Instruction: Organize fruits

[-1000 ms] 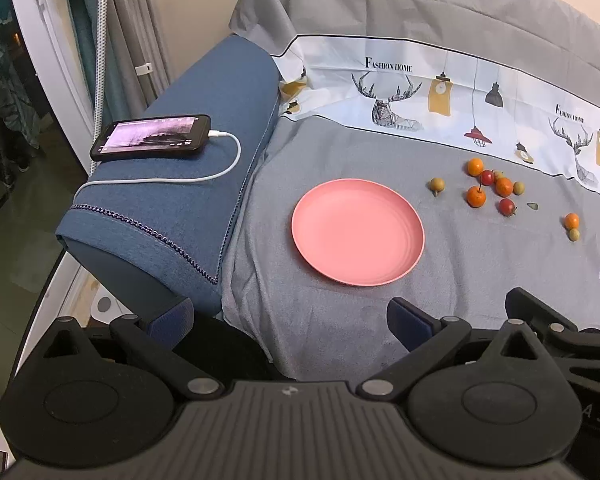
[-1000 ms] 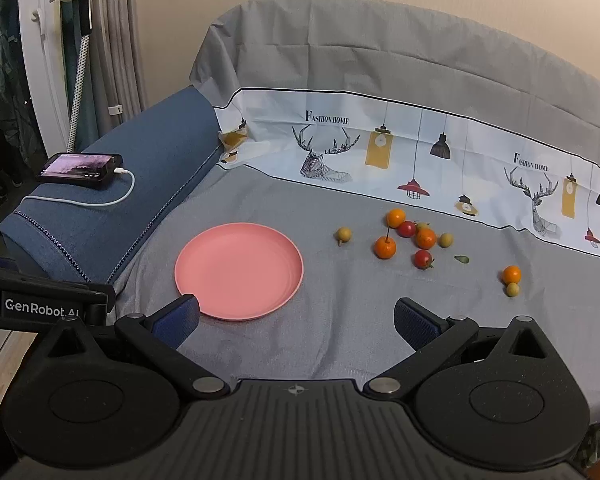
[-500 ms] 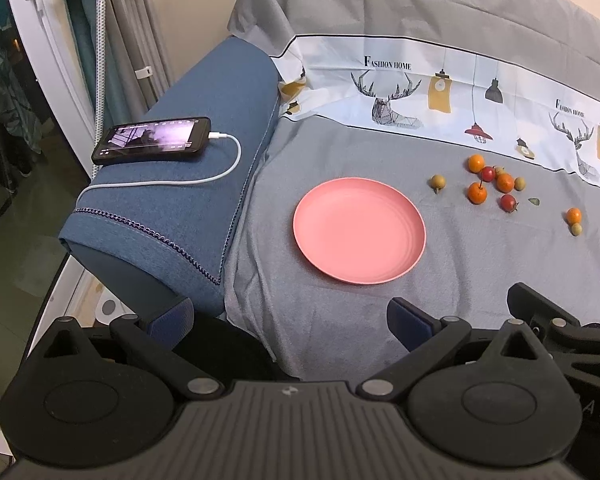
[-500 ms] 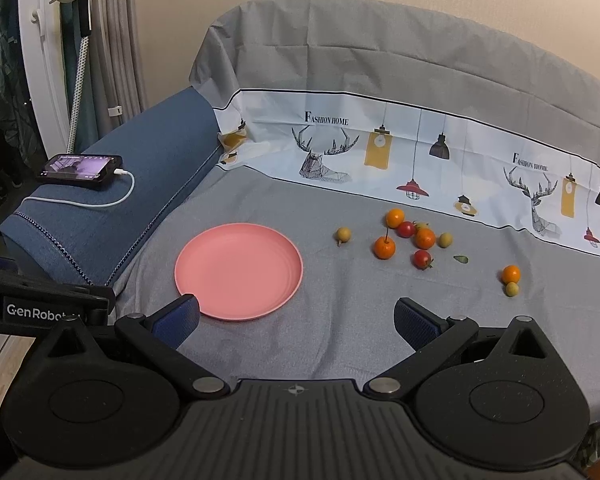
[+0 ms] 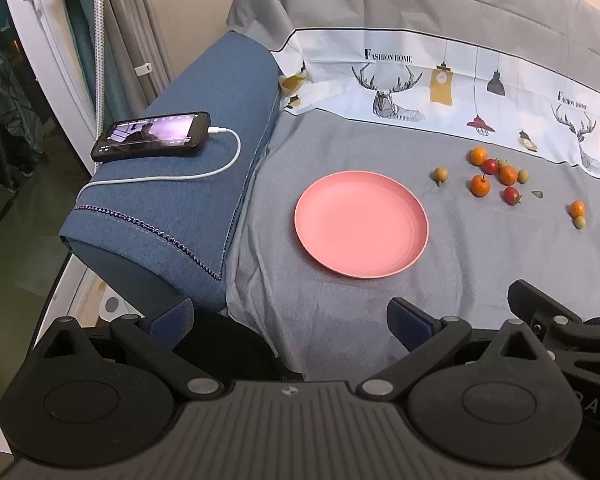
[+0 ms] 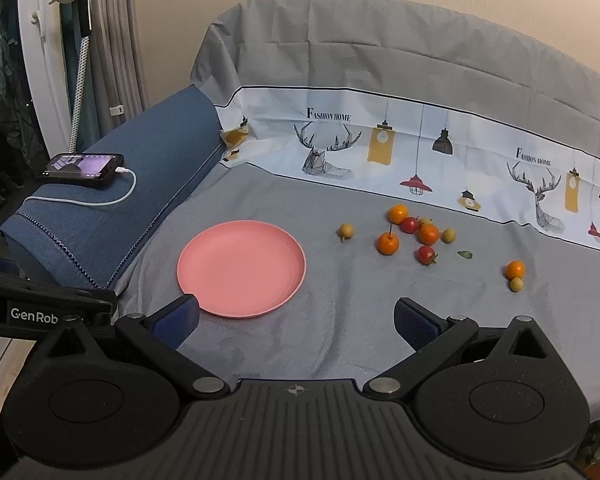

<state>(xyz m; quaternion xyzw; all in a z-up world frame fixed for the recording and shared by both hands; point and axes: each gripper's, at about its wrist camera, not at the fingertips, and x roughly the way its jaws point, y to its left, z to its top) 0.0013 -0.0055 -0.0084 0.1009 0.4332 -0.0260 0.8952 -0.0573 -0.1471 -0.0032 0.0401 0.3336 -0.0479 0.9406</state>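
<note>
An empty pink plate (image 5: 361, 224) (image 6: 242, 267) lies on the grey cloth. To its right sits a cluster of small fruits: orange ones (image 6: 388, 243), red ones (image 6: 426, 254) and a yellow-green one (image 6: 345, 231). A further orange fruit (image 6: 515, 269) with a greenish one beside it lies far right. The same cluster (image 5: 480, 186) shows in the left wrist view. My left gripper (image 5: 290, 318) is open and empty, near the cloth's front edge, well short of the plate. My right gripper (image 6: 296, 320) is open and empty too, just in front of the plate.
A blue sofa armrest (image 5: 188, 168) on the left carries a lit phone (image 5: 152, 136) with a white charging cable. The patterned cloth rises up the sofa back (image 6: 380, 140). A small green leaf (image 6: 465, 255) lies by the fruits. Floor and curtains are at far left.
Both grippers drifted slightly; in the left wrist view the plate and fruits slid a little left and up. Jaws stayed open and nothing was picked up.
</note>
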